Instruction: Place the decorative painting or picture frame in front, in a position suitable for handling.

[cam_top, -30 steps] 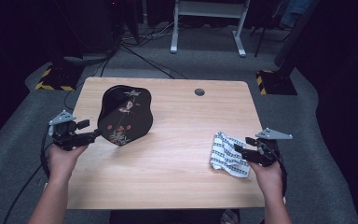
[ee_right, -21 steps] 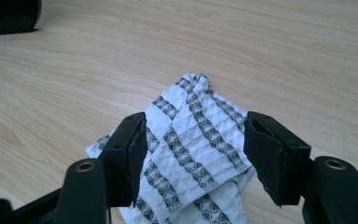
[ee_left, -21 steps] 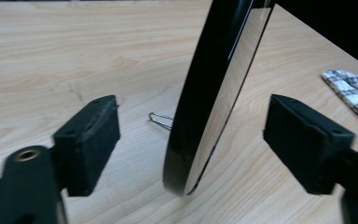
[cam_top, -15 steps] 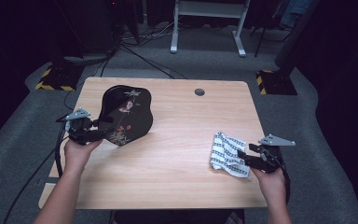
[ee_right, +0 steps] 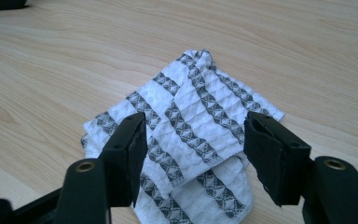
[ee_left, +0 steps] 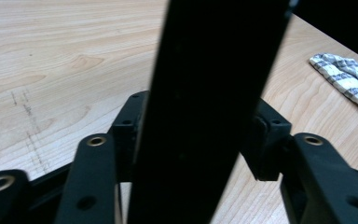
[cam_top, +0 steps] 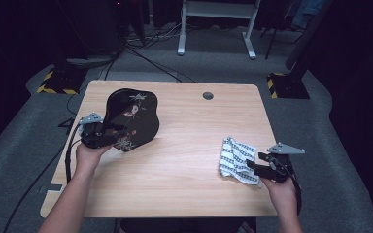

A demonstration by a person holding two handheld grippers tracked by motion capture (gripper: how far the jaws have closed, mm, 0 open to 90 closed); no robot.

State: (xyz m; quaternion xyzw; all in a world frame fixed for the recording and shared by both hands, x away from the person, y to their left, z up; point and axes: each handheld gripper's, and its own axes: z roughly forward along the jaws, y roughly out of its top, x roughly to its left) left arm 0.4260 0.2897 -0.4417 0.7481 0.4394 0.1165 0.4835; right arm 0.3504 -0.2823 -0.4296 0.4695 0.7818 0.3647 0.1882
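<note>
One black tray (cam_top: 131,119) stands between the jaws of the left gripper (cam_top: 108,137). One folded striped cloth (cam_top: 238,159) lies under and between the spread jaws of the right gripper (cam_top: 252,165). Two grippers, one table (cam_top: 189,126).

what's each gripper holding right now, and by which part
Left gripper clamps the black tray by its near rim. Right gripper holds nothing, open over the cloth.

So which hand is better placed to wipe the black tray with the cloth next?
Likely the right: the right gripper hangs open over the folded cloth, while the left gripper, jaws just closing, has the tray edge between them.
</note>
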